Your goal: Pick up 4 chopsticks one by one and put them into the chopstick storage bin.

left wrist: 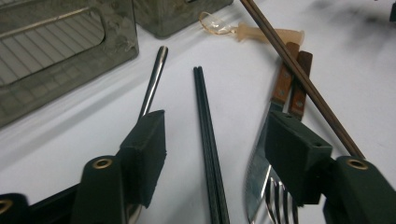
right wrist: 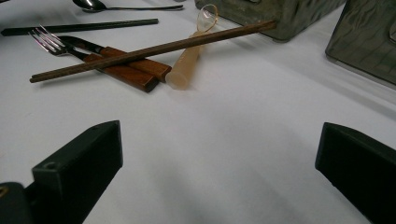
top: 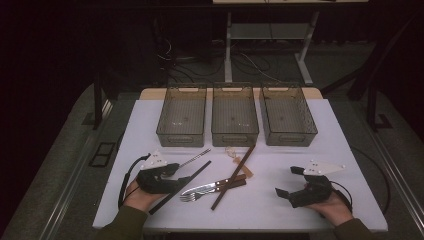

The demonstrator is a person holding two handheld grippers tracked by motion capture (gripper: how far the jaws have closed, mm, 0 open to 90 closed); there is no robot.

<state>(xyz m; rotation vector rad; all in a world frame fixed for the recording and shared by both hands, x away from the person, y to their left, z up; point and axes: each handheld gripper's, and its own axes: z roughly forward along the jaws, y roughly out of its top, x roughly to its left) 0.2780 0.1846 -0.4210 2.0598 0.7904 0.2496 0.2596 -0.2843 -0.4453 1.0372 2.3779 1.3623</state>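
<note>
I see three grey bins [top: 235, 116] in a row at the far side of the table, and nothing lies in them. My left gripper [left wrist: 212, 144] has its jaws apart, gripping nothing; the pair of black chopsticks [left wrist: 208, 135] lies between them on the white table [top: 280, 200]. My right gripper [right wrist: 219, 163] stands wide apart over bare table. Nearer me than the bins lie one metal spoon [left wrist: 153, 81], one knife [left wrist: 268, 140], one fork [left wrist: 280, 198], one brown chopstick pair [right wrist: 154, 49] and one clear plastic spoon [right wrist: 194, 51].
</note>
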